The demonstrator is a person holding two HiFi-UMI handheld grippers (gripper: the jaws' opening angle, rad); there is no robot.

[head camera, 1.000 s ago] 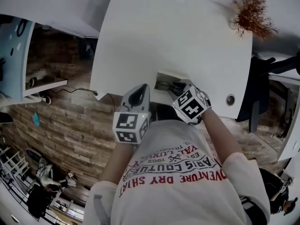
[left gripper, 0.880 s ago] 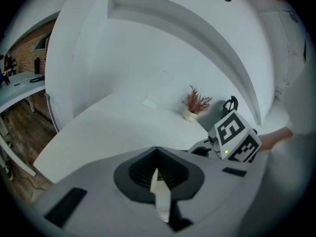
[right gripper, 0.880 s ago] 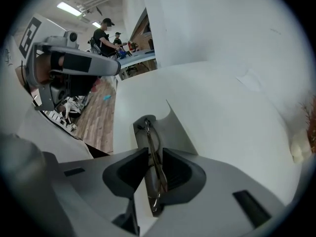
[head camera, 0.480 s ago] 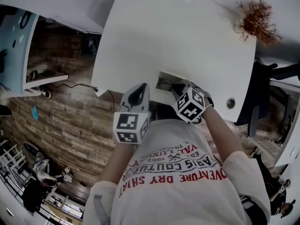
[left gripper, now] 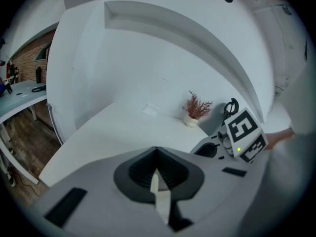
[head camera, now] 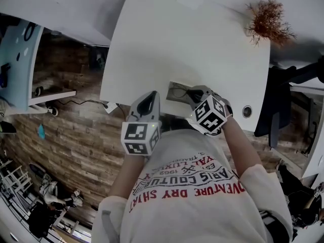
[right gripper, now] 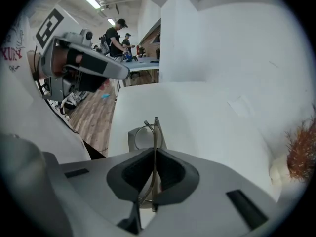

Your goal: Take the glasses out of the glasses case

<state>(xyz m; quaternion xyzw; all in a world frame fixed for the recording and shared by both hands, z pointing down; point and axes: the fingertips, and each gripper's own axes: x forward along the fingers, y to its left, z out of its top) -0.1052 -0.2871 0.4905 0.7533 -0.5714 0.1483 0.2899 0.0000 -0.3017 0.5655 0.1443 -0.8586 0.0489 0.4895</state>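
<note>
- Glasses case (right gripper: pixel 137 138): grey, boxy, matte shell, standing open at the near edge of the table. It is the landmark for every entry below.
- Glasses (right gripper: pixel 149 128): thin metal wire frame with a round lens rim. They show edge-on, directly over the case's open tray. I cannot tell whether they touch the case.
- My right claw (right gripper: pixel 155 154): pale grey plastic body with dark pads set in a shallow V. It is poised above the case and points steeply down at it. Its jaws have just been closing and now pinch the glasses' frame. The wire runs through the seam between the pads, and the lens rim stands out past the tips toward the case.
- My left claw (left gripper: pixel 157 157): same grey build and dark pads, held just left of the case. The jaws are pressed together. A slim pale strip shows in the seam, and I cannot identify it.
- Table (head camera: pixel 202 49): smooth white top with a rounded edge, beneath the case.
- Dried plant (head camera: pixel 268 16): wiry reddish-brown sprigs in a small white pot, well beyond the case toward the far right.
</note>
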